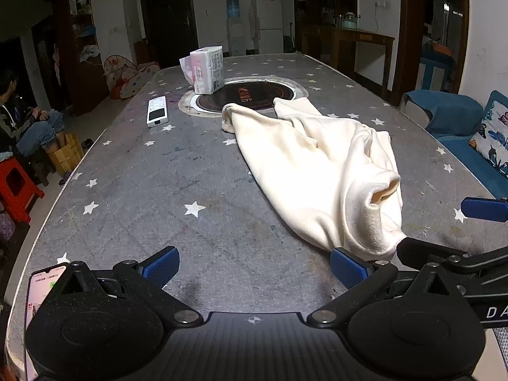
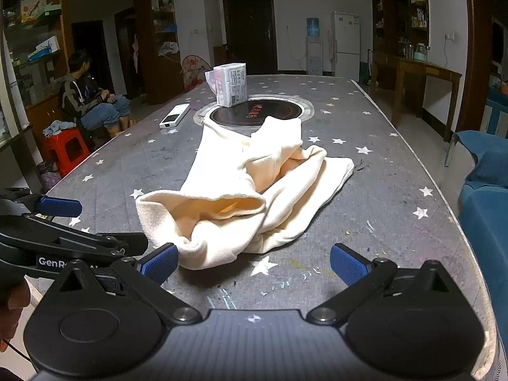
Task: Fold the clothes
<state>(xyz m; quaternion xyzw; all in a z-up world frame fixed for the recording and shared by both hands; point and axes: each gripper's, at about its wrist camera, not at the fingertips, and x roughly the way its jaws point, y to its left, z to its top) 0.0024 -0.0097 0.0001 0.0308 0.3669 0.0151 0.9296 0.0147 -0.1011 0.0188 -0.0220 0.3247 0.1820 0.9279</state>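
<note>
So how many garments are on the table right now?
1. A single cream garment lies crumpled mid-table, its near end just ahead of the open left gripper and right gripper. Nothing appears to be hidden beneath it, though its folds could cover something small.

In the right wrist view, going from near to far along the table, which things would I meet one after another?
Right gripper, open → cream garment, crumpled → round black cooktop set in the table → tissue pack at the cooktop's far left edge.
</note>
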